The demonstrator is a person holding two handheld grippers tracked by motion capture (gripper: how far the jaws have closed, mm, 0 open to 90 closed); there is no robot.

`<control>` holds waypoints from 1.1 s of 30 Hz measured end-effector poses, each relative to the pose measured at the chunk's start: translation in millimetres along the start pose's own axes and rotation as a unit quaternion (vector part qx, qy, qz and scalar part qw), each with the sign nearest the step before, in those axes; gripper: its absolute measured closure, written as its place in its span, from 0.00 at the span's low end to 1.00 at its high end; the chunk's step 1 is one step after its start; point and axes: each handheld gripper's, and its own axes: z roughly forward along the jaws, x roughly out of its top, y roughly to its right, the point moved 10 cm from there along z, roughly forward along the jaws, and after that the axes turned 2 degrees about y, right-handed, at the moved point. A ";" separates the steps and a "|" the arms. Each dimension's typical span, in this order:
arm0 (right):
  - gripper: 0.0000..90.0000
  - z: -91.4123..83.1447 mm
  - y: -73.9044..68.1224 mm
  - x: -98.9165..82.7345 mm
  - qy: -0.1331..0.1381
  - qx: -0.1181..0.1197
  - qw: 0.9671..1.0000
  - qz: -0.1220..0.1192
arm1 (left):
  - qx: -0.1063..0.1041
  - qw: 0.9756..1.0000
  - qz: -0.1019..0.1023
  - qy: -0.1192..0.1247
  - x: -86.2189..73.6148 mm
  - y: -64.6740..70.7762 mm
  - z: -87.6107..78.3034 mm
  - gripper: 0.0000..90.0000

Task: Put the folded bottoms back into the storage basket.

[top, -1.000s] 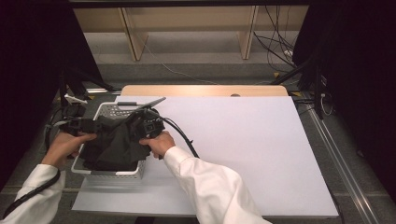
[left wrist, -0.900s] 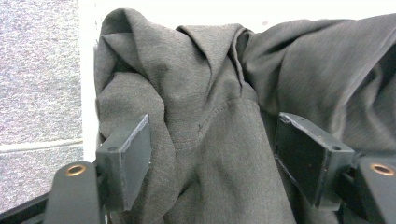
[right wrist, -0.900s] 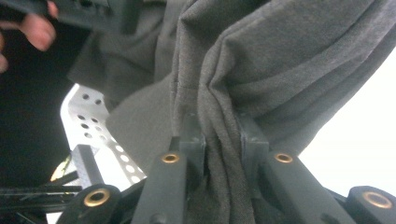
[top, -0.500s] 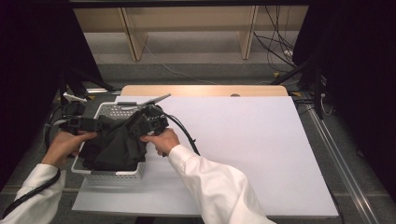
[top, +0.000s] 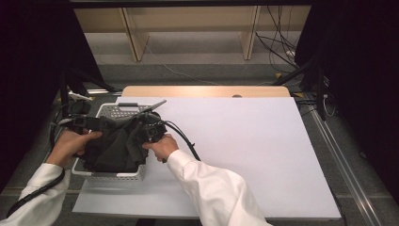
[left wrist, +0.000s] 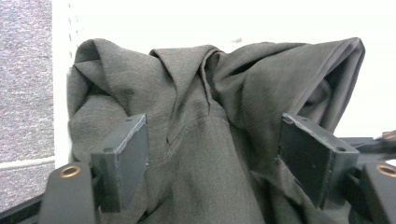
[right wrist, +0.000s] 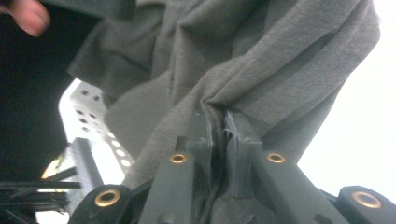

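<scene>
A dark grey garment (top: 115,149) lies heaped in a white perforated basket (top: 113,177) at the table's left. My right gripper (top: 147,128) is at the heap's right side. Its jaws have just been closing, and in the right gripper view they (right wrist: 219,123) are pinched on a fold of the garment (right wrist: 280,56). My left gripper (top: 101,123) reaches in from the basket's left. In the left gripper view its jaws (left wrist: 212,154) stand wide apart with the bunched garment (left wrist: 210,93) between them, and the pads' inner faces are bare.
The white tabletop (top: 244,141) stretches to the right of the basket. A wooden strip (top: 207,91) runs along its far edge. Cables (top: 282,52) lie on the floor beyond, and a metal rail (top: 339,155) borders the right side. The basket's wall (right wrist: 88,121) appears beside the cloth.
The right hand nudged slightly right, then back to the basket's right edge. The garment's right side looks more gathered there. The left hand has stayed put.
</scene>
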 end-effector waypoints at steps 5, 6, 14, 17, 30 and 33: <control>0.80 -3.8 -1.2 2.5 0.003 0.019 1.000 0.005 | -0.003 1.000 -0.001 0.000 -1.1 1.2 2.1 0.27; 0.77 -7.9 -1.0 4.6 0.008 0.025 1.000 0.006 | -0.003 1.000 -0.002 0.001 -1.1 1.0 1.9 0.27; 0.53 -51.4 4.8 20.9 0.046 0.066 0.997 0.017 | -0.052 0.999 -0.004 0.002 -5.1 21.7 2.9 0.24; 0.52 -67.1 13.3 23.3 0.060 0.068 0.996 0.021 | -0.052 0.999 0.007 -0.005 -9.4 32.4 8.4 0.21; 0.46 -123.8 58.1 10.5 0.088 0.038 0.995 0.029 | -0.039 0.997 0.045 -0.041 -25.3 61.7 49.8 0.33; 0.45 -137.7 66.5 3.3 0.095 0.034 0.994 0.030 | -0.020 0.997 0.067 -0.040 -25.9 61.6 61.2 0.54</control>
